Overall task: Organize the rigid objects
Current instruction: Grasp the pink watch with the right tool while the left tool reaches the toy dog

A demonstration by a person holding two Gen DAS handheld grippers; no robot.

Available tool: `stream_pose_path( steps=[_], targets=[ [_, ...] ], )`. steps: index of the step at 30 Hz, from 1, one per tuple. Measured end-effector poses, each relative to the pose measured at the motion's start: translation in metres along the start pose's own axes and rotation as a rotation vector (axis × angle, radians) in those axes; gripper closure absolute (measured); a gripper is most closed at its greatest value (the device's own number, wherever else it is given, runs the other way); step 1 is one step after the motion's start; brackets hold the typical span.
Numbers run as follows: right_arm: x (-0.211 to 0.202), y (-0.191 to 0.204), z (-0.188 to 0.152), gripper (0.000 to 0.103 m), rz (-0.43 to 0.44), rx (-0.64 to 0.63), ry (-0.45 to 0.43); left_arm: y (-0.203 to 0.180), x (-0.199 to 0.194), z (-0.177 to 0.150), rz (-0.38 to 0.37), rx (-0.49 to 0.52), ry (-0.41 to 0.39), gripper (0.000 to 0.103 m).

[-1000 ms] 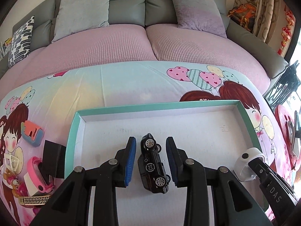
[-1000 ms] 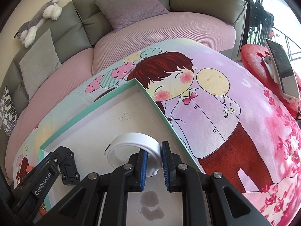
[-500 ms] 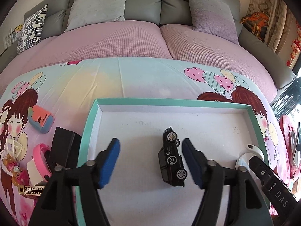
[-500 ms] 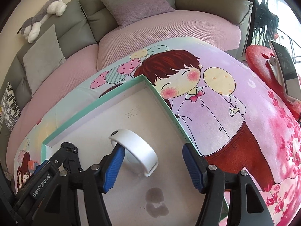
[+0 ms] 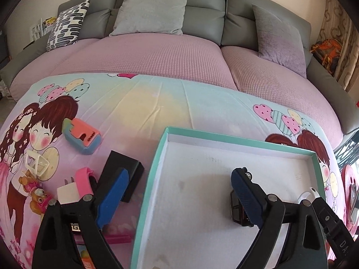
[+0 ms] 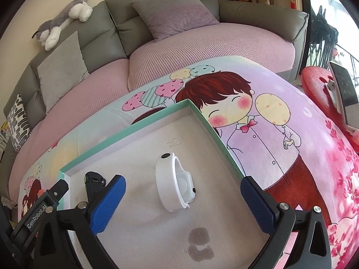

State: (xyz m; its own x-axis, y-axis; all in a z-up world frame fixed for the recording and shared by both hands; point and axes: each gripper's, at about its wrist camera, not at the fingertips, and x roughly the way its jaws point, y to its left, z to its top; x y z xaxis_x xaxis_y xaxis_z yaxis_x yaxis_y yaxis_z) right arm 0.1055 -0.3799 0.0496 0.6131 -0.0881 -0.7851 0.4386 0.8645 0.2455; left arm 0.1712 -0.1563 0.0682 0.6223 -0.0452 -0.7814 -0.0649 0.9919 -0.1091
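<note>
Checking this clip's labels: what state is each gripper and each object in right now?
left gripper: open, jaws just opened, nothing held.
right gripper: open, jaws just opened, nothing held.
toy car: lying in the tray, released.
white watch: lying in the tray, released.
tray: uncovered, on the blanket.
black box: outside the tray.

I counted one tray [image 5: 157, 157], with two things lying in it: one toy car [image 5: 235, 204] and one white watch [image 6: 174, 185]. Outside the tray, on the printed blanket [image 5: 139, 103], I made out one black box [image 5: 125, 168], one orange-and-blue pencil sharpener [image 5: 82, 137], one white wire frame [image 5: 36, 163], one pink band [image 5: 84, 182], one white plug [image 5: 67, 192] and one small bear toy [image 5: 37, 194]. On the sofa I saw four cushions, counted across both views, and one plush dog [image 6: 64, 21].
</note>
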Motion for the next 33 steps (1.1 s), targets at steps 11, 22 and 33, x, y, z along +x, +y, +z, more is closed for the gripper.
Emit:
stream_pose_path(
  steps=[11,22,33],
  targets=[
    [-0.012,0.033,-0.004,0.0,0.084,-0.07,-0.06,0.05,-0.041,0.001,0.087,-0.069,-0.126,0.009],
    [-0.051,0.107,-0.019,0.0,0.306,-0.239,-0.112,0.135,-0.08,-0.003,0.154,-0.141,-0.152,0.009],
    [-0.028,0.2,-0.078,0.0,0.446,-0.466,0.044,0.23,-0.084,-0.017,0.252,-0.307,-0.088,0.009]
  ],
)
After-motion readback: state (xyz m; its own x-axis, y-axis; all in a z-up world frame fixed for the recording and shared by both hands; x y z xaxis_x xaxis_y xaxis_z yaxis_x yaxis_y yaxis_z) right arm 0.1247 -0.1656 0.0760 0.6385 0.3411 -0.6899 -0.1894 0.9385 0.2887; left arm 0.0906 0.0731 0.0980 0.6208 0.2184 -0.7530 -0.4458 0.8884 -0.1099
